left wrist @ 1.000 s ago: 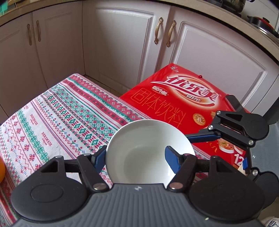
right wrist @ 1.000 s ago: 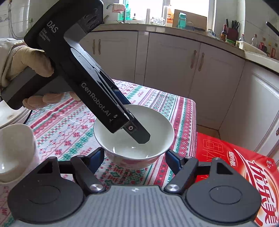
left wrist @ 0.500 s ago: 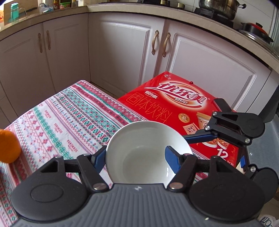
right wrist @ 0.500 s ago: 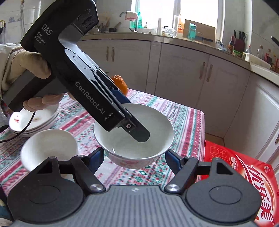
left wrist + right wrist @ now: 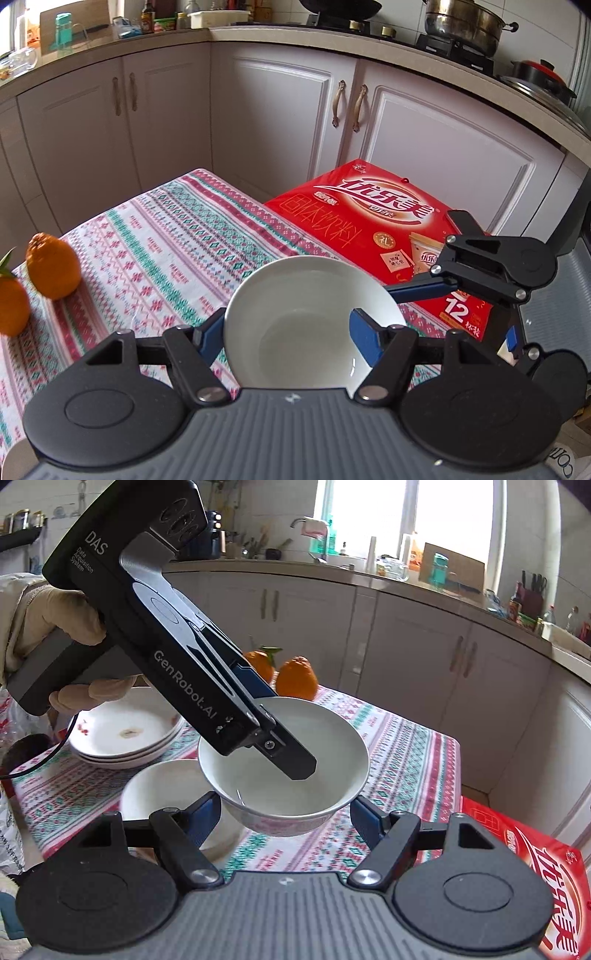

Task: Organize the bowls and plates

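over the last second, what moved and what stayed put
The left gripper carried the white bowl up and back toward the second bowl and stacked plates; two oranges came into view. Its grip on the rim is unchanged; the right gripper stays open beside the bowl.

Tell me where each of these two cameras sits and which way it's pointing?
Left wrist: rides on the left gripper, looking past its jaws down at the white bowl they pinch by the rim; the right gripper shows.
Right wrist: rides on the right gripper, facing the kitchen window across the table; the left gripper and gloved hand show.
Shared: bowl, oranges, red box.
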Tool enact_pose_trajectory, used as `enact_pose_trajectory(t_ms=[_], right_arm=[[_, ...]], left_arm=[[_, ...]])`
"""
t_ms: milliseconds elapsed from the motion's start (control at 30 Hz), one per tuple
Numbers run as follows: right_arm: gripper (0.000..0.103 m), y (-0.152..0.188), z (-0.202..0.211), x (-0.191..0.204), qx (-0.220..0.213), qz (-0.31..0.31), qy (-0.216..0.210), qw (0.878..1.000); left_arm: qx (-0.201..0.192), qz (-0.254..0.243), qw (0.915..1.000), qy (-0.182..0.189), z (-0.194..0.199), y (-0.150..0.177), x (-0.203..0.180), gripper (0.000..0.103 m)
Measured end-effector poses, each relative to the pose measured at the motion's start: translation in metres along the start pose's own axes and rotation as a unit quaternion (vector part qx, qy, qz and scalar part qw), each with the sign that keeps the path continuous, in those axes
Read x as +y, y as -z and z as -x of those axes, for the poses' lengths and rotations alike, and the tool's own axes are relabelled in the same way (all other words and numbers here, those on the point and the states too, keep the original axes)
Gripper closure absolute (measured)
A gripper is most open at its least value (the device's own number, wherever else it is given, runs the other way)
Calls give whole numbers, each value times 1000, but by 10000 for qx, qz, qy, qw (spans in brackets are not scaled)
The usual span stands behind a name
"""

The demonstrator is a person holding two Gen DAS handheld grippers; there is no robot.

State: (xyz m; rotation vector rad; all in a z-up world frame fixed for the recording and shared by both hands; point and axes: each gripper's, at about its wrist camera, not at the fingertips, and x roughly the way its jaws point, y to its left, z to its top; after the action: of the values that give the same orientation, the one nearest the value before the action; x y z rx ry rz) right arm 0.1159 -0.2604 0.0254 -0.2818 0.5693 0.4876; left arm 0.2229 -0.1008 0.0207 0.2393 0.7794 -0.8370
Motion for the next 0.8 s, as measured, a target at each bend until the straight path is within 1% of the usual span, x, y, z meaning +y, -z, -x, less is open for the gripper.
enact_pose_trajectory(t_ms=[167,367,800], right_arm=[[22,-2,2,15,-26,98,-138,9999],[22,-1,1,26,-12,155,-306,9994],[22,4,-11,44,134,152,-608,9979]], left_arm=[[-52,117,9999,-106,16,14,1,34],[-77,243,9995,-209,27,29,2,34],[13,517,9981,-328,27,57,11,34]])
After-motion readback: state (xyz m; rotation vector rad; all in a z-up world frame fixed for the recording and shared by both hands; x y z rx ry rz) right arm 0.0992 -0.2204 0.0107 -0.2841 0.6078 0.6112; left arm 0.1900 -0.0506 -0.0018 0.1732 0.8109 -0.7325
